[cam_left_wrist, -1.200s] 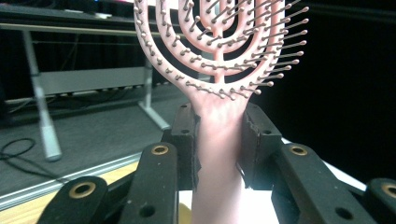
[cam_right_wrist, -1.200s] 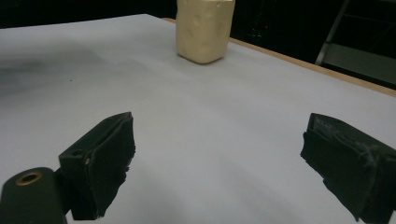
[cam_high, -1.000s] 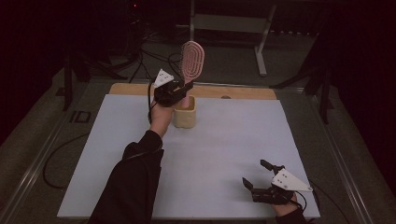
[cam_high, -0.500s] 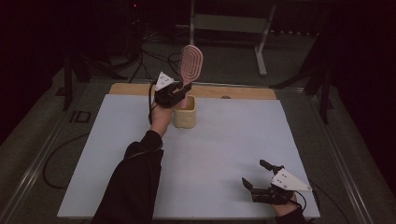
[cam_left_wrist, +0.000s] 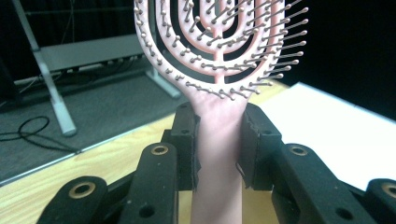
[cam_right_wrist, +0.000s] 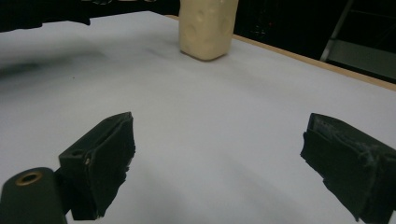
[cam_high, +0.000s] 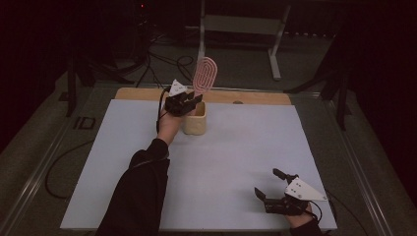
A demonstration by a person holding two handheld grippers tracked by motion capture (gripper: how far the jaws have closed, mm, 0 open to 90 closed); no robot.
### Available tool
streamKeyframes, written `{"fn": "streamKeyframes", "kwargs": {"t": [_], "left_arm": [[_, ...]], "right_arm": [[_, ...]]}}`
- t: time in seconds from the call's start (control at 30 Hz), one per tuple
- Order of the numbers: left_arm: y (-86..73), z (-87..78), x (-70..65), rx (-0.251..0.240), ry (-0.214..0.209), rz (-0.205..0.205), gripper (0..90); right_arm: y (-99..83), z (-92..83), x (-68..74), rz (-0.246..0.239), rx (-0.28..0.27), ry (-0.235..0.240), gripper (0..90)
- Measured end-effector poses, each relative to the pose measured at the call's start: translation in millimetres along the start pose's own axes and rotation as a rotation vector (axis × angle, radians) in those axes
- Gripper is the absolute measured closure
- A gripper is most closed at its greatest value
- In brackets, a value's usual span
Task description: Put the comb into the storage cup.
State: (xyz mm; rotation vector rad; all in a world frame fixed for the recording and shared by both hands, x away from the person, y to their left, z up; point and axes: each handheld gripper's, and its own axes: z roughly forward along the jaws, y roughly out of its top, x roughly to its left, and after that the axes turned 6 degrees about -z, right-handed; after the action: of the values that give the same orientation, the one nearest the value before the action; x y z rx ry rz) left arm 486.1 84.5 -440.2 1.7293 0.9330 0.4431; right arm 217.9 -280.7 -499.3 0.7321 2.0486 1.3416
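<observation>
Your left gripper (cam_high: 191, 102) held the pink hairbrush (cam_high: 204, 77) by its handle, with the fingers (cam_left_wrist: 186, 140) pressed against the handle from both sides just below the bristled head, as the left gripper view showed plainly. You had the brush standing upright, its looped oval head rising above the gripper and its handle pointing down into the cream-coloured cup (cam_high: 195, 123). That cup stood on the white sheet near the far edge of the table (cam_high: 255, 97), where a strip of bare wood showed beyond the sheet. From the high view I could not tell whether the tip of the handle touched the inside of the cup. Your left hand (cam_high: 169, 125) reached in from the near side, with the dark sleeve (cam_high: 140, 189) stretched across the sheet behind it. Your right gripper (cam_high: 275, 189) lay low over the near right corner of the sheet, well apart from the cup, and its fingers (cam_right_wrist: 105, 156) stood wide apart with nothing between them. In the right gripper view the cup (cam_right_wrist: 206, 28) stood far off, beyond those spread fingers, on bare white sheet.
</observation>
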Motion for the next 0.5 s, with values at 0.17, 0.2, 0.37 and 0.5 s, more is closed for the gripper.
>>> {"fn": "streamKeyframes", "kwargs": {"t": [0.17,0.2,0.37,0.5], "left_arm": [[-0.8,4.3,0.5,0.057,0.007,-0.008,70.0],[-1.0,4.9,0.2,0.066,0.010,0.000,70.0],[-1.4,5.5,1.3,0.099,0.022,-0.009,69.9],[-0.4,4.6,0.9,0.108,0.017,-0.005,69.7]], "right_arm": [[-0.1,0.1,-0.1,0.001,-0.001,-0.002,9.3],[-0.2,0.1,0.0,0.002,0.000,-0.002,9.3],[-0.2,0.3,-0.1,0.001,0.000,-0.001,9.3],[0.1,-0.3,-0.7,0.005,-0.004,-0.005,9.3]]}}
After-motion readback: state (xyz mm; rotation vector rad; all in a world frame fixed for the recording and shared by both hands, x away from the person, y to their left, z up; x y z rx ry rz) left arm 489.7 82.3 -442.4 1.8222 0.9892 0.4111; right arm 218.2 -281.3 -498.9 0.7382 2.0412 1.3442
